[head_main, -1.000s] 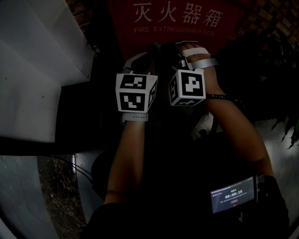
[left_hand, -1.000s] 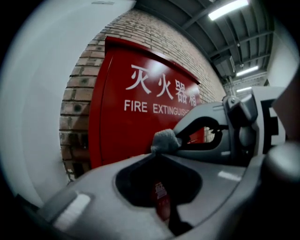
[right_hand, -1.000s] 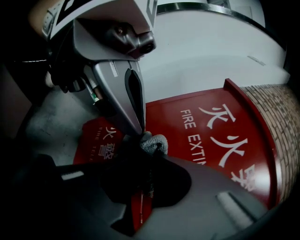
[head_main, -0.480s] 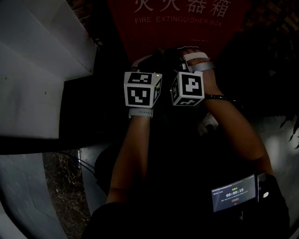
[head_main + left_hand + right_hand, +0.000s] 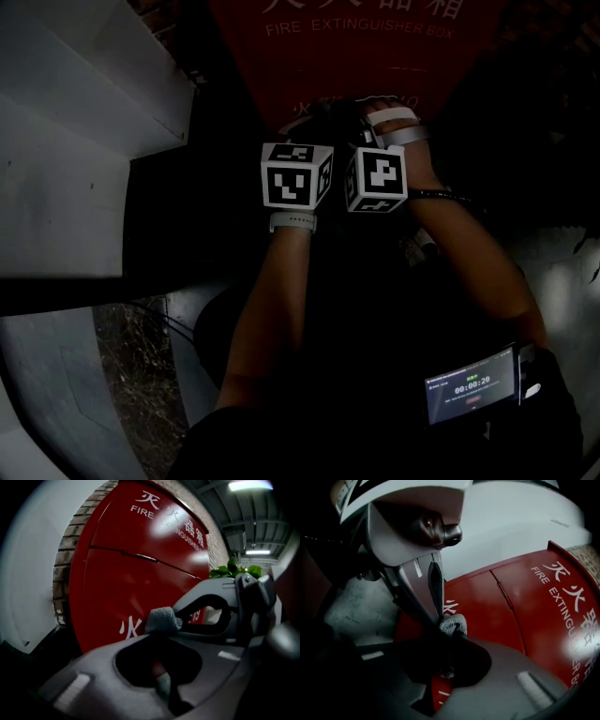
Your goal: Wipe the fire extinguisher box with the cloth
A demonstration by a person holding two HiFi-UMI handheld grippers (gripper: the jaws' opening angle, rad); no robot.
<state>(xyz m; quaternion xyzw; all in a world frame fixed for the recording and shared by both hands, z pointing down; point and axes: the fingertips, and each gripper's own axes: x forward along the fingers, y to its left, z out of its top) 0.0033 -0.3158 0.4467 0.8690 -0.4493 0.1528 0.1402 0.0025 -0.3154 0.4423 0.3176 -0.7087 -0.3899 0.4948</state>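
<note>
Left claw (image 5: 162,631) and right claw (image 5: 451,633) meet tip to tip, each clamped on the same small grey terry cloth (image 5: 163,619), held close before the glossy red metal fire extinguisher box (image 5: 126,573).

The hand-held gripper (image 5: 163,629) tight on a grey cloth (image 5: 162,619) before the fire extinguisher box (image 5: 131,569).

One red fire extinguisher box (image 5: 356,66) against the wall. Two handheld grippers: one left gripper (image 5: 161,630), one right gripper (image 5: 451,631). Two marker cubes (image 5: 296,175), one on each gripper. One grey cloth (image 5: 162,619). One small screen (image 5: 472,384) on a forearm. Two lit ceiling lights (image 5: 250,484). One leafy plant (image 5: 234,569).
</note>
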